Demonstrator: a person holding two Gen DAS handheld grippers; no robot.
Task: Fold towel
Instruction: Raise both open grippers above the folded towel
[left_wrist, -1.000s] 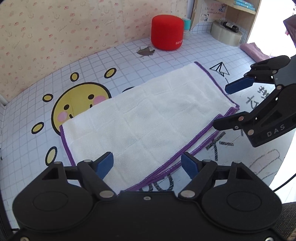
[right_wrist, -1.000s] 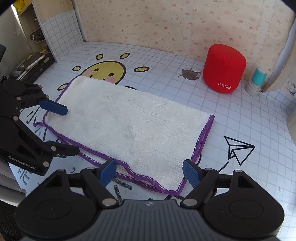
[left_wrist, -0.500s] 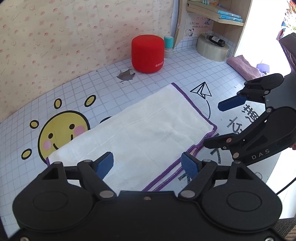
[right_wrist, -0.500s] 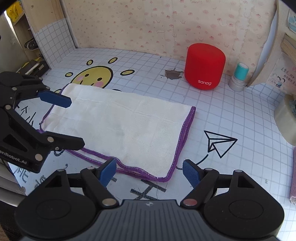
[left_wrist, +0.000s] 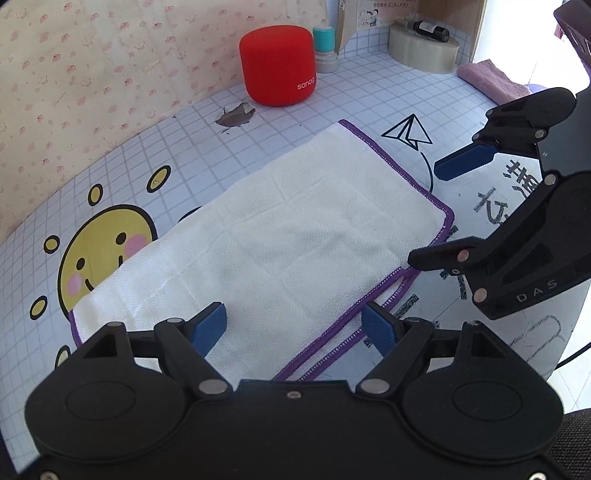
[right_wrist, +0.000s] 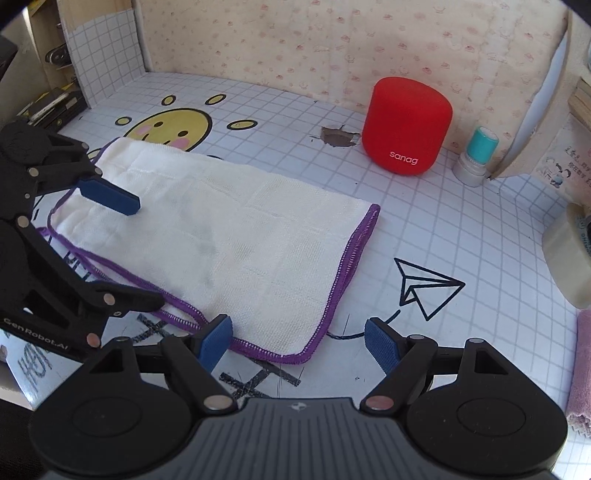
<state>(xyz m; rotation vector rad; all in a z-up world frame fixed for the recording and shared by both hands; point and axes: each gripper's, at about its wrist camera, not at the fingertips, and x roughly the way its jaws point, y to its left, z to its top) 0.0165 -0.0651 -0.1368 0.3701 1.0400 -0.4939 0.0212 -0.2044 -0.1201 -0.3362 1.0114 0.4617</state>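
Observation:
A white towel (left_wrist: 280, 236) with purple edging lies flat on the printed mat, folded once so two purple hems run along its near side. My left gripper (left_wrist: 293, 326) hangs open over the towel's near hem, and its pads do not press the cloth. The right gripper (right_wrist: 299, 338) is open too, just above the towel's (right_wrist: 221, 236) near right corner. Each gripper shows in the other's view: the right gripper (left_wrist: 443, 210) beside the towel's right end, the left gripper (right_wrist: 136, 251) over its left end.
A red speaker (right_wrist: 406, 125) stands at the back by the wall, with a teal-capped stamp (right_wrist: 476, 155) to its right. A tape roll (left_wrist: 423, 48) and a pink cloth (left_wrist: 491, 81) lie at the far right. A torn hole (left_wrist: 236, 114) marks the mat.
My left gripper has slid sideways along the towel's near hem and rolled a little. The right gripper has barely moved. Both stay open and the towel lies as before.

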